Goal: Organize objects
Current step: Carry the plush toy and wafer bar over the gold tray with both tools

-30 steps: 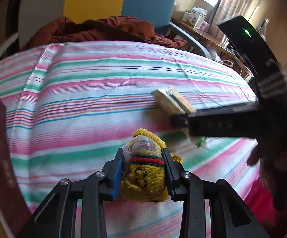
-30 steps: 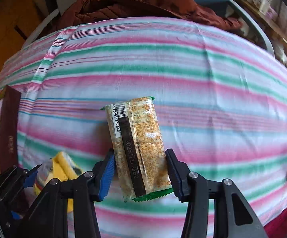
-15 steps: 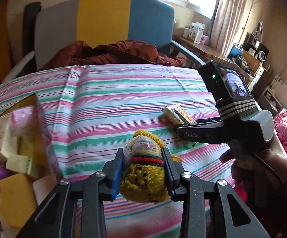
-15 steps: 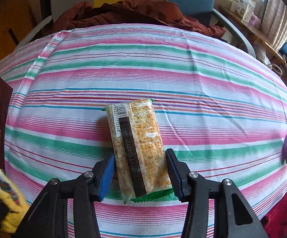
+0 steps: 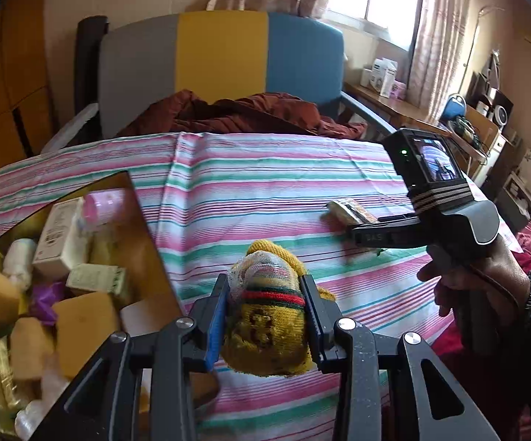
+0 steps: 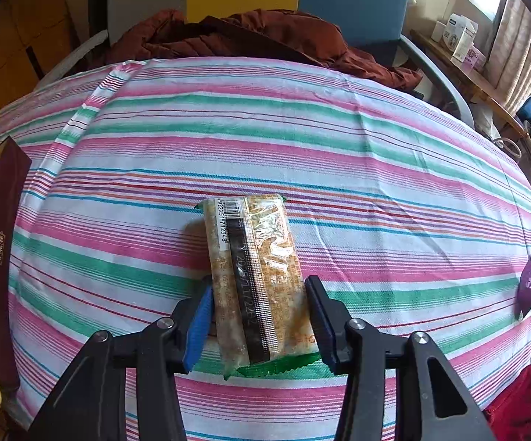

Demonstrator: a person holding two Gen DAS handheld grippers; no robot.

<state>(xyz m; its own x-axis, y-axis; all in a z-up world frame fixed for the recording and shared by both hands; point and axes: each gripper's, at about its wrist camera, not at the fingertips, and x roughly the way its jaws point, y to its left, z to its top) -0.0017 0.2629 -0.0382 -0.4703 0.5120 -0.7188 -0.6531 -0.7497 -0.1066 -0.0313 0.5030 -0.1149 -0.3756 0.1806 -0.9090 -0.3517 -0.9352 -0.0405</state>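
1. Since the earlier frames the left gripper (image 5: 265, 316) has lifted and swung towards the gold-lined open box (image 5: 144, 217) at the left edge of the bed; the box was out of the left wrist view before and now fills its left side.
2. The left gripper's jaws are clamped narrow on a yellow knitted sock with red and green bands and a bit of white mesh (image 5: 269, 308), held clear above the pink, green and white striped bedsheet (image 5: 250, 183).
3. The right gripper (image 6: 259, 316) has hardly moved. Its jaws are pressed on the near end of a long clear-wrapped cracker packet with a black date strip and a barcode (image 6: 254, 268), whose far end lies on the sheet.
4. In the left wrist view a person's hand (image 5: 485, 279) holds the right gripper's handle, with the packet beyond it.
5. The box holds yellow sponges (image 5: 81, 323), small white cartons (image 5: 59, 235) and a pink bottle (image 5: 105, 200).
6. A small purple wrapper (image 6: 527, 286) lies on the sheet, well apart to the right.
7. Farther back, a crumpled rust-brown jacket (image 5: 236, 114) lies against a grey, yellow and blue chair back (image 5: 221, 55).
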